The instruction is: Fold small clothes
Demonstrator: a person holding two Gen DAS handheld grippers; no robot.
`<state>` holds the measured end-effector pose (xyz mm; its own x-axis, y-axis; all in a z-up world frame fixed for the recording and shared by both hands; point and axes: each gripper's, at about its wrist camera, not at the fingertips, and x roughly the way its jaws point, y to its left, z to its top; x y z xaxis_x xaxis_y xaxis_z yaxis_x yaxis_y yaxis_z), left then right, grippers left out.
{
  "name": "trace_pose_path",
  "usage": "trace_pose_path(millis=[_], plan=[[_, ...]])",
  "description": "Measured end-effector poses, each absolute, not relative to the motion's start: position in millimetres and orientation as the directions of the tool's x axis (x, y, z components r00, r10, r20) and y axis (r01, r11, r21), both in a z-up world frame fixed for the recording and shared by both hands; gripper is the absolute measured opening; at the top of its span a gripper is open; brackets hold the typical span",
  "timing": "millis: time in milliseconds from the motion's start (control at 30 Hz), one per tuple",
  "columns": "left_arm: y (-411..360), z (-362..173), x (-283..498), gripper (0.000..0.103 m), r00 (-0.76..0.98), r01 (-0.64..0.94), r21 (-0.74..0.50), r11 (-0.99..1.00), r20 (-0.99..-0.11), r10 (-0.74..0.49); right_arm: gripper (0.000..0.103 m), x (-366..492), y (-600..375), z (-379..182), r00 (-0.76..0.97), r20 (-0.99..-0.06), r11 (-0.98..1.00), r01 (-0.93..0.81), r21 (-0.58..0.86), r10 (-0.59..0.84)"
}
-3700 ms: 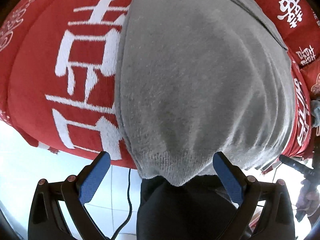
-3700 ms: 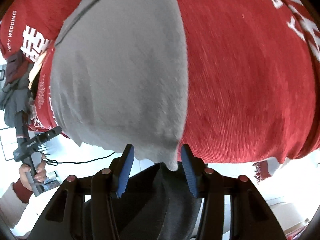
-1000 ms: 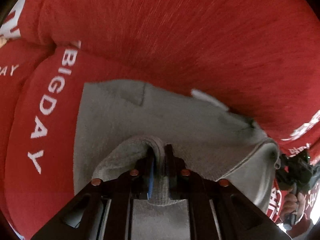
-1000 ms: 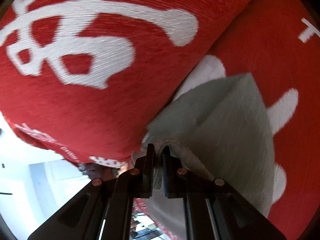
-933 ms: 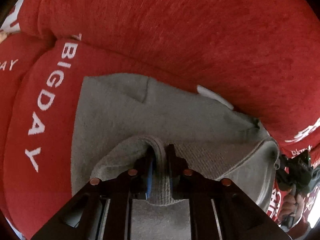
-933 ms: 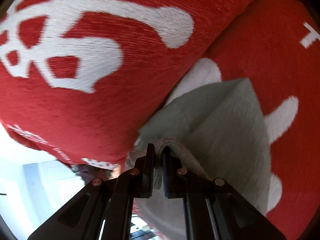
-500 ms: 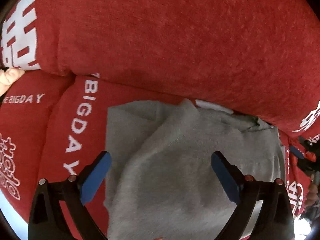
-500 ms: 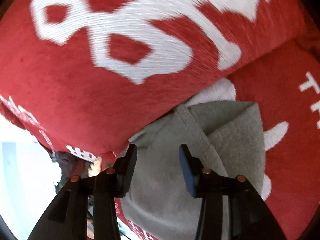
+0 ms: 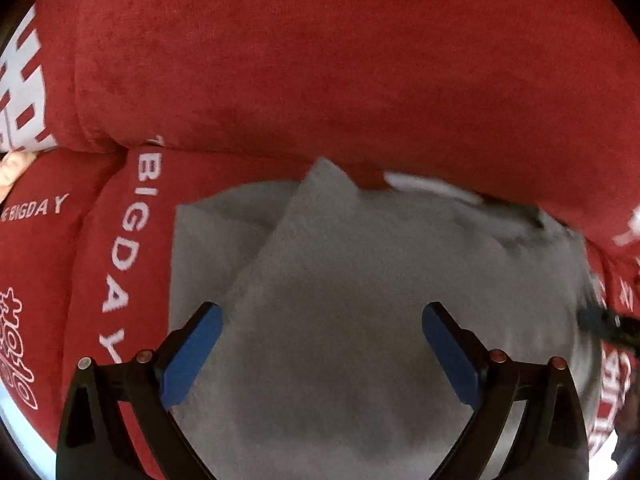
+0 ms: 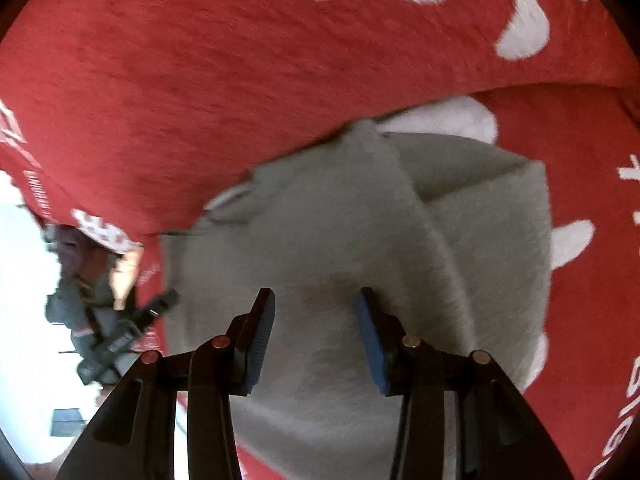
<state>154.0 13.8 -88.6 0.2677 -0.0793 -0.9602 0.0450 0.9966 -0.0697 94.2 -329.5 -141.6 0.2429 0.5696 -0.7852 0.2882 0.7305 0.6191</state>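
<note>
Both tongs are hanging over the grey garment (image 9: 340, 320), neither pinching it. Left gripper (image 9: 322, 356): blue pads spread as wide as they go, cloth lying flat below them, no contact visible. Right gripper (image 10: 314, 340): jaws partly apart and closing; the cloth is showing in the gap under them, pads not pressing on it.

Garment is lying folded on the red sofa cover (image 9: 320, 60), its far edge tucked against the crease where seat meets backrest. One corner is folded over on the diagonal, giving a second layer.

Hard to read: both views are motion-blurred. A white tab (image 9: 432, 186) at the garment's far edge is smeared; cannot tell whether it is a label. At the right margin of the left view a dark object is cut off by the frame. In the right view a sleeve and a hand on a dark handle (image 10: 120, 332) are showing at left, blurred, against a bright floor.

Writing: "BIGDAY" (image 9: 120, 256) is running down the seat cushion in white, and again on the neighbouring cushion. Large white characters elsewhere are cropped, unreadable.

Versus one second ago: both grippers were clamped on a raised fold of the grey cloth; that fold is now lying released and flat.
</note>
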Motion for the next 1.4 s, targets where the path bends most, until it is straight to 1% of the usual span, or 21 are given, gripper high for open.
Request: trace_pose_path(millis=[133, 200, 267, 333, 433, 533, 667, 700, 733, 800, 867, 933, 967, 1033, 1067, 1100, 1167, 1233, 1400], plan=[[39.0, -102.7, 173.4, 0.100, 0.259, -0.065, -0.041, 0.997, -0.965, -0.023, 0.041, 92.8, -344.2, -146.9, 0.279, -0.776, 0.713, 0.307, 0.630, 0.565], [56.3, -109.7, 176.2, 0.100, 0.237, -0.120, -0.006, 0.993, -0.971, 0.022, 0.041, 92.8, -351.1, -143.0, 0.303, -0.789, 0.730, 0.304, 0.612, 0.535], [67.7, -108.7, 172.6, 0.100, 0.230, -0.150, -0.012, 0.989, -0.973, 0.023, 0.042, 89.5, -363.2, -135.5, 0.327, -0.804, 0.744, 0.318, 0.588, 0.496], [72.4, -100.6, 165.7, 0.100, 0.244, -0.146, -0.007, 0.989, -0.969, 0.029, 0.043, 86.6, -368.9, -128.1, 0.346, -0.820, 0.761, 0.325, 0.561, 0.457], [71.6, -85.1, 156.5, 0.100, 0.274, -0.118, 0.009, 0.993, -0.961, 0.042, 0.043, 83.9, -376.3, -118.1, 0.350, -0.843, 0.808, 0.291, 0.513, 0.409], [65.1, -79.4, 160.8, 0.100, 0.293, -0.116, -0.004, 0.993, -0.956, 0.030, 0.043, 91.1, -378.6, -121.0, 0.330, -0.847, 0.819, 0.270, 0.507, 0.416], [48.7, -97.7, 175.0, 0.100, 0.251, -0.140, 0.041, 0.989, -0.965, 0.075, 0.043, 107.4, -373.4, -140.8, 0.292, -0.847, 0.806, 0.281, 0.521, 0.445], [47.8, -101.3, 175.2, 0.100, 0.242, -0.150, 0.046, 0.988, -0.967, 0.081, 0.020, 106.9, -375.4, -141.9, 0.281, -0.846, 0.806, 0.274, 0.524, 0.454], [47.8, -102.5, 175.4, 0.100, 0.239, -0.157, 0.046, 0.986, -0.967, 0.083, 0.006, 109.2, -368.9, -141.2, 0.265, -0.859, 0.833, 0.239, 0.499, 0.439], [49.2, -102.3, 174.4, 0.100, 0.249, -0.166, 0.044, 0.985, -0.965, 0.085, 0.006, 110.4, -356.3, -128.6, 0.274, -0.885, 0.890, 0.160, 0.427, 0.376], [49.8, -105.8, 176.6, 0.100, 0.247, -0.155, 0.085, 0.984, -0.961, 0.122, 0.006, 109.4, -350.1, -113.4, 0.306, -0.902, 0.935, 0.080, 0.344, 0.306], [50.7, -112.5, 178.1, 0.100, 0.231, -0.150, 0.105, 0.983, -0.963, 0.138, 0.006, 113.2, -350.4, -121.8, 0.270, -0.923, 0.951, 0.063, 0.301, 0.275], [52.5, -113.4, 177.6, 0.100, 0.233, -0.157, 0.099, 0.983, -0.963, 0.135, 0.006, 115.9, -354.0, -134.1, 0.233, -0.935, 0.952, 0.087, 0.293, 0.266], [54.5, -110.4, 175.4, 0.100, 0.234, -0.174, 0.103, 0.979, -0.962, 0.142, 0.007, 117.5, -360.0, -139.5, 0.246, -0.932, 0.945, 0.119, 0.303, 0.268], [55.6, -107.5, 173.5, 0.100, 0.236, -0.172, 0.113, 0.979, -0.960, 0.152, 0.010, 117.7, -361.9, -137.9, 0.256, -0.932, 0.945, 0.134, 0.297, 0.257], [55.7, -104.1, 171.1, 0.100, 0.239, -0.164, 0.120, 0.979, -0.958, 0.158, 0.019, 117.6, -363.8, -136.9, 0.257, -0.932, 0.943, 0.145, 0.299, 0.256], [57.6, -97.9, 165.8, 0.100, 0.239, -0.136, 0.136, 0.981, -0.957, 0.166, 0.026, 114.1, -371.2, -132.1, 0.253, -0.933, 0.936, 0.180, 0.304, 0.255], [60.4, -89.1, 156.9, 0.100, 0.242, -0.106, 0.128, 0.986, -0.959, 0.150, 0.026, 108.2, -378.0, -125.0, 0.254, -0.932, 0.929, 0.197, 0.312, 0.259], [61.0, -59.1, 110.9, 0.100, 0.239, -0.036, 0.056, 0.998, -0.969, 0.063, 0.028, 65.9, -398.8, -100.4, 0.251, -0.921, 0.910, 0.216, 0.354, 0.298]])
